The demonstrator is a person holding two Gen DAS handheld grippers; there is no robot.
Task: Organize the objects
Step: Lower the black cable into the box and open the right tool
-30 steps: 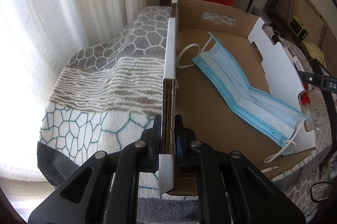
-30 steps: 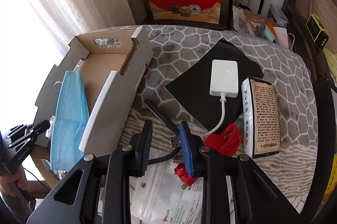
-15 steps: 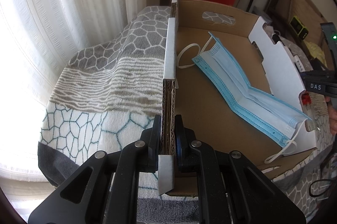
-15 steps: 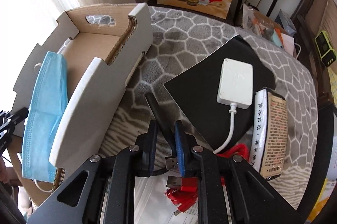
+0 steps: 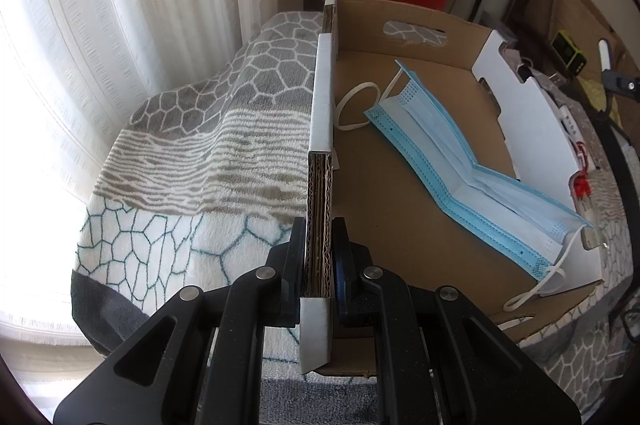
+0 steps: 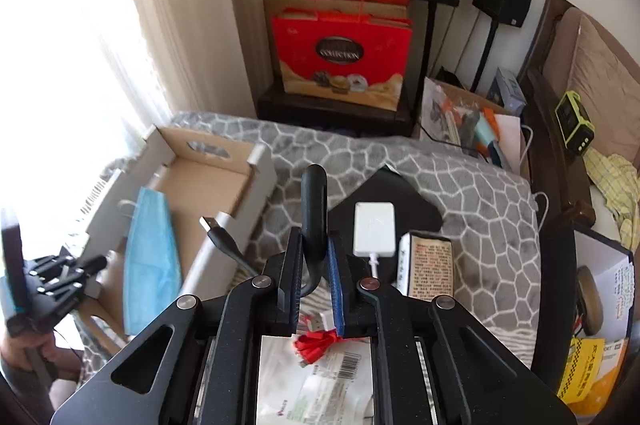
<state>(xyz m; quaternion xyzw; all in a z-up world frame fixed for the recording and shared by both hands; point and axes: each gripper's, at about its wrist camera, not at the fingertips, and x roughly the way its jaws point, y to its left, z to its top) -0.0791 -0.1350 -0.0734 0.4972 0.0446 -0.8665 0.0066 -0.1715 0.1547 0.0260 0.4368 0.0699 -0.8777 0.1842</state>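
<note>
Simultaneously, left claw (image 5: 319, 255) clamps the cardboard box (image 5: 420, 209) wall, face mask (image 5: 460, 169) inside; right claw (image 6: 314, 279), jaws closing, grips a black USB cable (image 6: 314, 209) above the blanket (image 6: 480, 209).

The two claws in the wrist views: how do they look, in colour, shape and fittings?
Both are matte black plastic with angular arms, cut-out slots and round silver pivot bolts. The right claw has one blue finger pad and one black. The left claw shows a thin blue edge on one pad.

"COLLECTION" stands on the red gift box (image 6: 342, 59) against the wall
</note>
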